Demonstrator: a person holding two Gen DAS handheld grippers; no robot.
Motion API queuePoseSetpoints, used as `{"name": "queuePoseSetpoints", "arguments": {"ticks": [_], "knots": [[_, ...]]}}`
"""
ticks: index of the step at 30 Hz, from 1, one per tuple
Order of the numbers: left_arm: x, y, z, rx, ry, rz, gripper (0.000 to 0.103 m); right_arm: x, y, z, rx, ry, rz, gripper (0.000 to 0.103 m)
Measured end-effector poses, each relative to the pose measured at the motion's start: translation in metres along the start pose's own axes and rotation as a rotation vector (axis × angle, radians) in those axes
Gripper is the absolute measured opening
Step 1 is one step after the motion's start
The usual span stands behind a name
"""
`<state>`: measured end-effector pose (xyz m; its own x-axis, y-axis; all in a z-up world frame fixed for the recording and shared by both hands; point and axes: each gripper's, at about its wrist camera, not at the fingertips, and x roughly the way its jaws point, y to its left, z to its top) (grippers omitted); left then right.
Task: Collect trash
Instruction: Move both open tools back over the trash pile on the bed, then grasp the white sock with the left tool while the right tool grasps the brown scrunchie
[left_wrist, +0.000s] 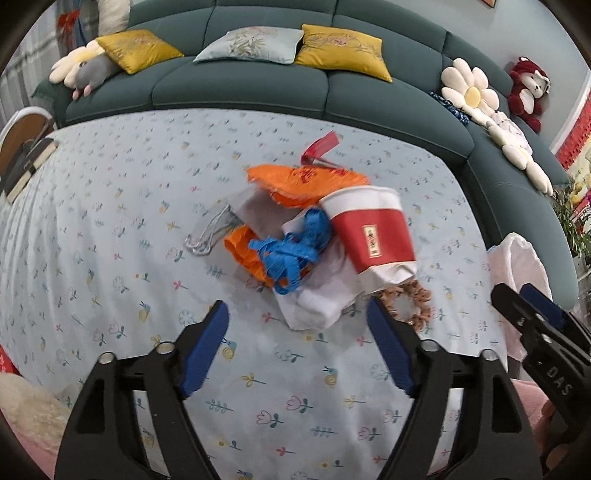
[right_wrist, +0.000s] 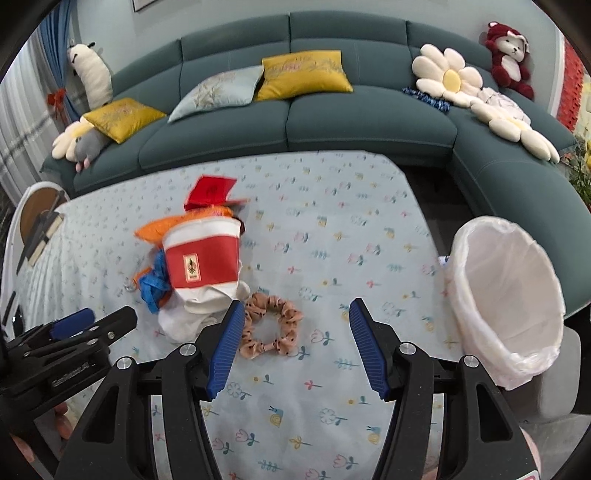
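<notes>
Lying heaped near the middle of the pale blue flower-printed tablecloth (right_wrist: 332, 236) is the trash: a red-and-white paper cup (right_wrist: 202, 258) tipped on its side over crumpled orange wrappers (left_wrist: 306, 182), a tangled blue ribbon (left_wrist: 291, 251) and white tissue (left_wrist: 317, 302), with a peach dotted fabric scrunchie (right_wrist: 271, 325) just beside the cup. The left gripper (left_wrist: 297, 354) hovers before the heap, fingers spread and holding nothing. The right gripper (right_wrist: 295, 347) is likewise released, by the scrunchie. A white-lined bin (right_wrist: 506, 295) stands at the table's right edge, a teal sofa (right_wrist: 332, 122) beyond.
</notes>
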<state>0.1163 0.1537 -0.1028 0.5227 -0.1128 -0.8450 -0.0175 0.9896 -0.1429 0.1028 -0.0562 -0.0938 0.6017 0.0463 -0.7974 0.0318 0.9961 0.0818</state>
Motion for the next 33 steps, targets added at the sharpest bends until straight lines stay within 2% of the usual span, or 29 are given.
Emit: {"name": "queuePoseSetpoints", "arguments": {"ticks": [13,17,21,23,25,29,31,33], "knots": [[0.055,0.009,0.003,-0.067,0.097,-0.036,0.077,0.071,-0.003,-0.002,0.053,0.121,-0.023,0.057],[0.069,0.006,0.003,-0.066,0.126,-0.044,0.066,0.089,-0.003,-0.005,0.051,0.153,-0.025,0.052],[0.080,0.006,0.001,-0.072,0.160,-0.062,0.057,0.102,-0.004,-0.009,0.051,0.185,-0.023,0.042],[0.083,0.005,0.000,-0.069,0.167,-0.073,0.047,0.109,-0.005,-0.014,0.052,0.203,-0.021,0.036],[0.084,0.004,-0.001,-0.065,0.171,-0.083,0.040,0.113,-0.007,-0.018,0.060,0.220,-0.016,0.026],[0.082,-0.001,-0.001,-0.051,0.168,-0.097,0.023,0.112,-0.007,-0.022,0.057,0.210,-0.017,0.019],[0.079,-0.003,-0.002,-0.050,0.165,-0.098,0.018,0.112,-0.007,-0.022,0.058,0.214,-0.009,0.011],[0.075,-0.005,-0.003,-0.054,0.159,-0.105,0.013,0.111,-0.007,-0.022,0.063,0.217,-0.002,0.010]]}}
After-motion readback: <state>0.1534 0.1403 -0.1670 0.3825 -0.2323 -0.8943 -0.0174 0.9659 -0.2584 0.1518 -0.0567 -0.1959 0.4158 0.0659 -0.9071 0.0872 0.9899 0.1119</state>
